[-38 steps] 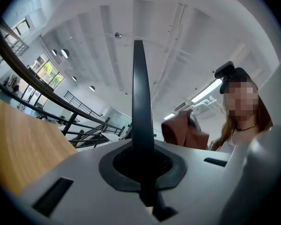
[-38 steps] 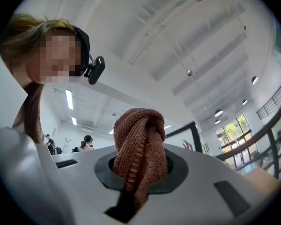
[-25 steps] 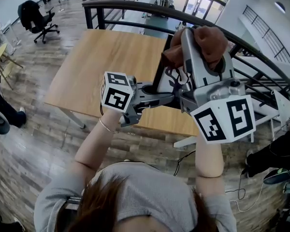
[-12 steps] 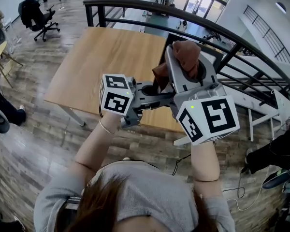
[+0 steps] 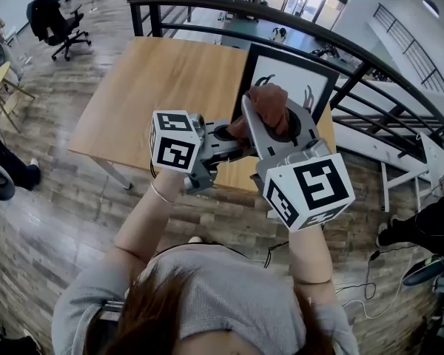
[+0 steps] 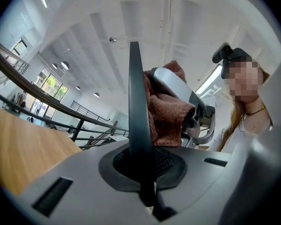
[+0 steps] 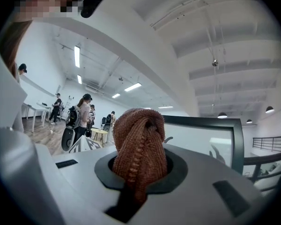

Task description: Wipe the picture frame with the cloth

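While within left tool [image 6: 140, 175], picture frame [image 6: 134, 102] beside cloth [image 6: 167, 121].

**A:** What is the person wearing?

**B:** The person is wearing a grey top [image 5: 222, 294] with short sleeves, and a thin bracelet [image 5: 161, 193] is circling the left wrist. A black camera [image 6: 230, 55] is sitting on the head.

**A:** And how are the tools looking?

**B:** The left gripper [image 5: 233, 135] and the right gripper [image 5: 274, 117] are both showing smooth light grey shells. Each one is carrying a white cube with black square markers, and a dark oval recess [image 7: 103, 170] is surrounding the jaws.
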Available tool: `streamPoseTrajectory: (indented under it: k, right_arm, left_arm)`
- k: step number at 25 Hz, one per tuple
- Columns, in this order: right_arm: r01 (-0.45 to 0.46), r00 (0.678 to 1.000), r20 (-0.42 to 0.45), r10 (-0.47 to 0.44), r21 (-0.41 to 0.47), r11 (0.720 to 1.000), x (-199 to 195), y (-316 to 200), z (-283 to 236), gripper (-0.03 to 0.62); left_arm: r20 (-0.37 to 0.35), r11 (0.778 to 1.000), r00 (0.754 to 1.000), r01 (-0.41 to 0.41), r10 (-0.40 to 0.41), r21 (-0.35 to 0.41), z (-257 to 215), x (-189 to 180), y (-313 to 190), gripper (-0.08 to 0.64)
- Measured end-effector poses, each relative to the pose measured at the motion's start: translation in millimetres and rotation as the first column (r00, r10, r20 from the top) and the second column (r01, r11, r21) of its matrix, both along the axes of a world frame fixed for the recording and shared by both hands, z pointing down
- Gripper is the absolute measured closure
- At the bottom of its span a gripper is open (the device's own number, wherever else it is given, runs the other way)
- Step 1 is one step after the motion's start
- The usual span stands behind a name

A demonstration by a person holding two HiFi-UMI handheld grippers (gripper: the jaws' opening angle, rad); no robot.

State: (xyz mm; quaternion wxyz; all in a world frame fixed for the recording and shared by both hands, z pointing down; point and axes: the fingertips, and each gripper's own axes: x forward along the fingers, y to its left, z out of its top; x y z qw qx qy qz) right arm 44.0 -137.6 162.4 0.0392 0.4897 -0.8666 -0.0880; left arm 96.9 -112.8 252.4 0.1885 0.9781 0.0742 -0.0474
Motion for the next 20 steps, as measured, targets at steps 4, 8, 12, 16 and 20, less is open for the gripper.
streamPoseTrajectory:
  k: [4, 8, 12, 16, 20]
  right_arm:
    - [0.006, 1.0, 0.03, -0.005, -0.034, 0.999, 1.0, 4.7, 10.5, 0.535]
    - [0.029, 0.999, 0.043, -0.026, -0.08, 0.996, -0.1, 10.2, 25.4, 0.535]
    - [0.043, 0.996, 0.084, -0.035, -0.094, 0.995, -2.8, 15.0, 39.0, 0.535]
    - [0.058, 0.99, 0.135, -0.046, -0.086, 0.995, -3.0, 21.0, 44.7, 0.535]
    - [0.064, 0.986, 0.16, -0.049, -0.086, 0.994, -1.0, 27.6, 43.6, 0.535]
  left_arm:
    - [-0.025, 0.999, 1.0, 0.018, -0.019, -0.029, -2.0, -3.7, -2.7, 0.545]
    - [-0.058, 0.997, 0.997, 0.036, -0.04, -0.071, -4.5, -5.8, -10.9, 0.545]
    - [-0.069, 0.995, 0.996, 0.048, -0.054, -0.082, -4.0, -11.4, -16.3, 0.545]
    - [-0.055, 0.996, 0.997, 0.056, -0.06, -0.068, -1.0, -15.4, -16.4, 0.543]
    - [-0.04, 0.997, 0.997, 0.059, -0.061, -0.059, 0.3, -14.4, -17.7, 0.545]
